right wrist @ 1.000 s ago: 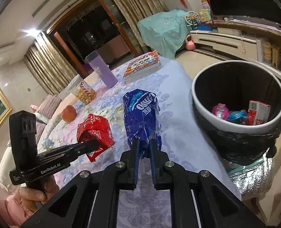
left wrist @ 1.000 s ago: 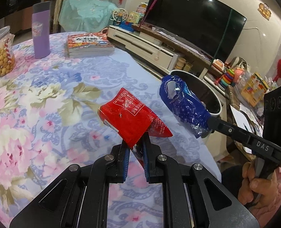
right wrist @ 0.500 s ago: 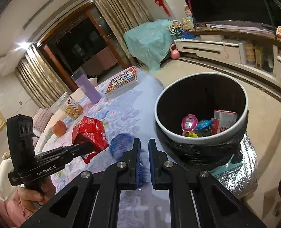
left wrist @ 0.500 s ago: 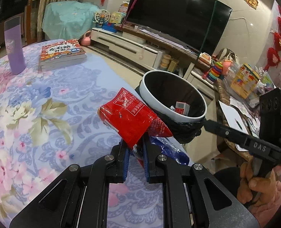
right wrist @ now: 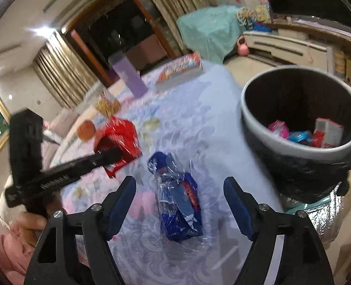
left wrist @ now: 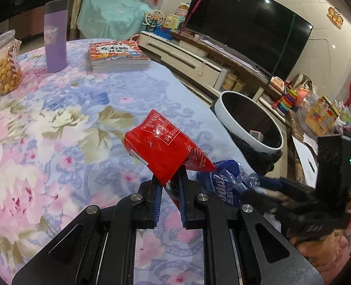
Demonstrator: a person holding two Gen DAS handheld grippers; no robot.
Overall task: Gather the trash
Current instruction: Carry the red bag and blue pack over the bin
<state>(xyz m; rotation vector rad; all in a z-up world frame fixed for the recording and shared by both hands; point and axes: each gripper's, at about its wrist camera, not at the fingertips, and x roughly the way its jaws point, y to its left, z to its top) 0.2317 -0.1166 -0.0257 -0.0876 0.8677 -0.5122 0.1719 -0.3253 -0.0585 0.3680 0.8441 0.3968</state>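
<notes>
My left gripper (left wrist: 167,185) is shut on a red snack packet (left wrist: 163,147) and holds it above the flowered tablecloth (left wrist: 56,123). It also shows in the right wrist view (right wrist: 118,137). My right gripper (right wrist: 180,194) is open wide. A blue crumpled wrapper (right wrist: 179,204) lies on the cloth between and below its fingers, apart from them. The wrapper also shows in the left wrist view (left wrist: 225,185). The white-rimmed bin (right wrist: 253,118) with a black liner stands beside the table edge at the right and holds several wrappers.
A purple tumbler (left wrist: 55,35), a jar of snacks (left wrist: 3,64) and a stack of books (left wrist: 117,55) stand at the far side of the table. An orange fruit (right wrist: 86,130) lies on the cloth. A TV cabinet (left wrist: 187,59) stands beyond the bin.
My right gripper has opened and the blue wrapper now lies on the table near the edge. The left gripper still holds the red packet and has swung back toward the table.
</notes>
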